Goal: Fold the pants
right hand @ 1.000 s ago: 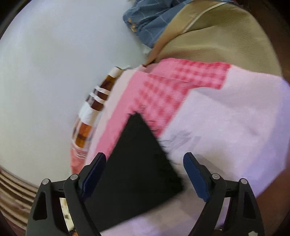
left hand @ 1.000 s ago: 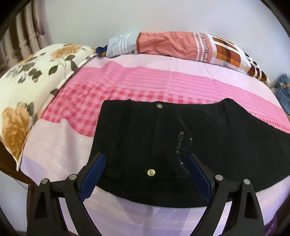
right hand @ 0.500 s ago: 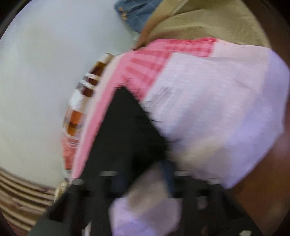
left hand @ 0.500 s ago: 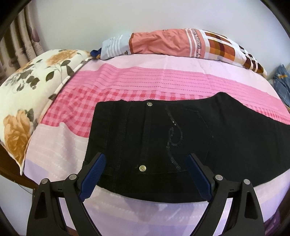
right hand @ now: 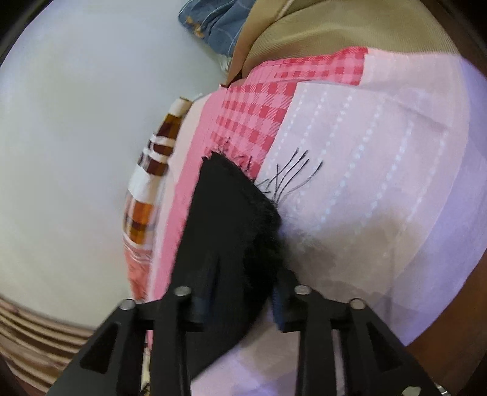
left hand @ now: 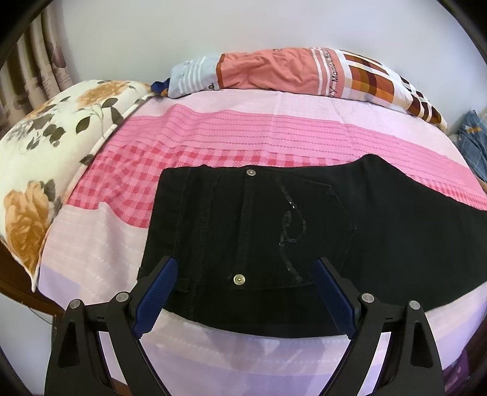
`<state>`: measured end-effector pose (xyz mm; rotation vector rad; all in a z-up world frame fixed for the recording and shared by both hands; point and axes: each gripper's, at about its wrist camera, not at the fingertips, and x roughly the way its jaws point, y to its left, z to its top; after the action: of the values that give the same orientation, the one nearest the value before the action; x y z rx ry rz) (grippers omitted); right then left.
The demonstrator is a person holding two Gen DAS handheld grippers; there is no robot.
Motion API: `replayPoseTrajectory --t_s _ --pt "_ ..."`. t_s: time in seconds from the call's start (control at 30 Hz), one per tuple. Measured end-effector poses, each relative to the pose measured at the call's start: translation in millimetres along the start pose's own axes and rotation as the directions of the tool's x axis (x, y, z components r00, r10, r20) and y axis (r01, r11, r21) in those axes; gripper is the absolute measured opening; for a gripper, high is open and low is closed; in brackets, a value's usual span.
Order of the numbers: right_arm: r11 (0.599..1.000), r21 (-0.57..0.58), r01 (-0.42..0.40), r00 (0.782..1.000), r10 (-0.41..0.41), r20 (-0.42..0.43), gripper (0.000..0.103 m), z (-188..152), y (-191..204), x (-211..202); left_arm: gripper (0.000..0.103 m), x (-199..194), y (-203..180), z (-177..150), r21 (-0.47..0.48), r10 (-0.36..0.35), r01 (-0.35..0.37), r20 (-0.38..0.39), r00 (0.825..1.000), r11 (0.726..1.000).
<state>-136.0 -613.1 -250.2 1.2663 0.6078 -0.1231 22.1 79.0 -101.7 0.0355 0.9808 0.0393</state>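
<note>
My left gripper (left hand: 243, 292) stands wide, its blue pads (left hand: 153, 300) spread far apart and holding nothing. It hangs above the waist end of the black pants (left hand: 304, 231), which lie flat across the pink and lilac bedsheet (left hand: 243, 134) near the front edge of the bed. Between the two pads I see the waistband with its brass rivet (left hand: 239, 279) and a back pocket stitched with a sequin swirl (left hand: 289, 231). Neither pad touches the cloth, as far as I can tell.

My right gripper (right hand: 240, 301) is drawn in narrow over the frayed hem of a pant leg (right hand: 231, 219), and its jaws are opening at this moment. The black cloth lies between them. The picture is blurred here, so I cannot say for sure how firmly the pads press on it, though the hem bunches up right at the fingertips. Loose black threads (right hand: 289, 176) trail from the hem onto the sheet.

A floral pillow (left hand: 45, 158) sits at the left edge of the bed, and a patchwork orange and white pillow (left hand: 289, 71) lies along the wall behind the pants. Some blue checked cloth (right hand: 219, 21) is heaped beyond the far corner.
</note>
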Motion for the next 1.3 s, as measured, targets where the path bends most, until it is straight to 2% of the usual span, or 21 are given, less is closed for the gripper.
replayPoseTrajectory --t_s 0.07,0.1,0.2,0.27,0.33,0.37,0.43,0.57,0.67,0.77,0.8,0.87,0.97,1.07,1.17,1.3 --pt "0.999 -0.018 0.051 0.999 -0.051 -0.005 0.020 0 4 1 0.090 -1 2 1 -0.010 -0.009 0.009 0.004 1.000 1.000" --pt "0.995 -0.029 0.090 0.996 -0.091 -0.020 0.009 -1 8 5 0.090 -2 3 1 -0.015 -0.016 0.016 0.003 1.000 1.000" --pt "0.995 -0.069 0.076 0.997 -0.077 -0.014 0.009 -6 30 5 0.090 -3 4 2 -0.017 -0.022 0.022 -0.005 1.000 1.000" --pt "0.978 -0.205 0.045 0.998 -0.054 -0.043 0.009 -19 78 14 0.090 -6 6 4 -0.016 -0.014 0.014 -0.007 1.000 1.000" --pt "0.962 -0.272 0.000 0.996 -0.025 -0.090 0.009 -32 114 27 0.090 -10 9 5 -0.025 -0.023 0.023 0.000 1.000 0.999" --pt "0.944 -0.329 -0.032 0.991 -0.013 -0.134 0.009 -46 141 42 0.090 -12 10 5 -0.028 -0.027 0.027 0.004 1.000 0.999" --pt "0.924 -0.375 -0.078 0.981 0.003 -0.196 0.009 -67 170 65 0.090 -16 11 4 -0.033 -0.026 0.026 0.015 1.000 0.999" --pt "0.881 -0.444 -0.165 0.933 -0.006 -0.359 0.009 -131 215 127 0.090 -17 11 3 -0.040 -0.034 0.035 0.021 0.999 0.999" --pt "0.865 -0.459 -0.205 0.884 -0.037 -0.465 0.009 -182 226 166 0.090 -13 9 1 -0.033 -0.042 0.042 0.005 0.999 0.999" --pt "0.847 -0.483 -0.221 0.844 -0.082 -0.530 0.009 -222 228 190 0.090 -9 7 -2 -0.028 -0.050 0.050 -0.008 0.999 0.998" --pt "0.844 -0.481 -0.237 0.822 -0.090 -0.562 0.009 -238 226 198 0.090 -8 6 -3 -0.027 -0.052 0.052 -0.013 0.999 0.998" --pt "0.820 -0.520 -0.241 0.805 -0.131 -0.579 0.009 -259 225 206 0.090 -5 4 -5 -0.028 -0.059 0.059 -0.026 0.998 0.998" --pt "0.777 -0.585 -0.231 0.795 -0.196 -0.574 0.009 -281 220 212 0.090 -3 1 -7 -0.029 -0.075 0.074 -0.036 0.997 0.997" --pt "0.762 -0.604 -0.235 0.798 -0.203 -0.567 0.009 -287 217 209 0.090 -1 0 -8 -0.026 -0.082 0.080 -0.043 0.996 0.996" --pt "0.723 -0.649 -0.238 0.804 -0.228 -0.549 0.009 -293 220 206 0.090 2 -1 -8 -0.024 -0.082 0.081 -0.054 0.995 0.996" --pt "0.696 -0.672 -0.254 0.804 -0.234 -0.546 0.009 -300 222 201 0.090 3 -1 -9 -0.027 -0.081 0.080 -0.064 0.995 0.996"
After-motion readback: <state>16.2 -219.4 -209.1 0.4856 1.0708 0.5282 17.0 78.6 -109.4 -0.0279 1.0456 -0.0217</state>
